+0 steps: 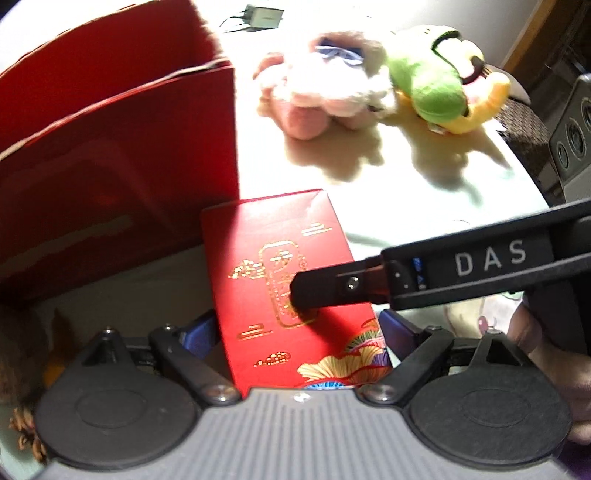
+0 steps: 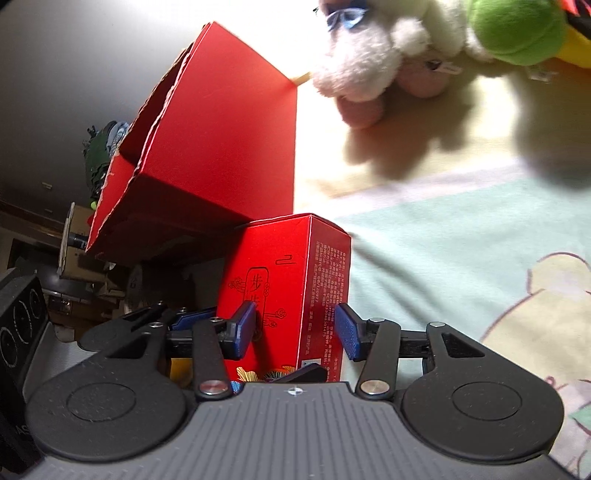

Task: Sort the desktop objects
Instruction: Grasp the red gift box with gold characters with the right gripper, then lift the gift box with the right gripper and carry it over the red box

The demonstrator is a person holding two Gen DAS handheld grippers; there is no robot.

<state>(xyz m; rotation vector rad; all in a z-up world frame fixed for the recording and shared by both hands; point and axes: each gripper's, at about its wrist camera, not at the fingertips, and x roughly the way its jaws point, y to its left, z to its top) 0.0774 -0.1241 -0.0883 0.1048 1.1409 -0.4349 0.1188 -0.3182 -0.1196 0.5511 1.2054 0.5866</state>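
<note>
1. Clearly the thing in hand is the small red carton [image 1: 280,280] with gold print, standing just in front of the big open red box [image 1: 122,155] on the pale surface [image 1: 424,206]

2. From the left wrist view, the left claw [image 1: 295,332] sits wide around the carton's lower end; its blue pads [image 1: 201,328] show on either side, but whether they press the cardboard I cannot tell

3. From the right wrist view, the right claw [image 2: 301,328] straddles the same carton [image 2: 284,291] at one corner: its left pad [image 2: 243,325] lies against the printed face, while the right pad [image 2: 349,332] stands apart from the side panel, so it is spread and grips nothing yet

4. One black finger of the right claw crosses the carton's front in the left view

5. My guess at the risks: two claws crowd one light carton, so closing across a corner could twist or crush it, or tip it against the big box

6. Further out lie a pink-and-white plush [image 1: 325,81] and a green-and-yellow plush [image 1: 443,74], touching each other, well clear of the carton; a charger [image 1: 262,16] rests at the far edge
</note>
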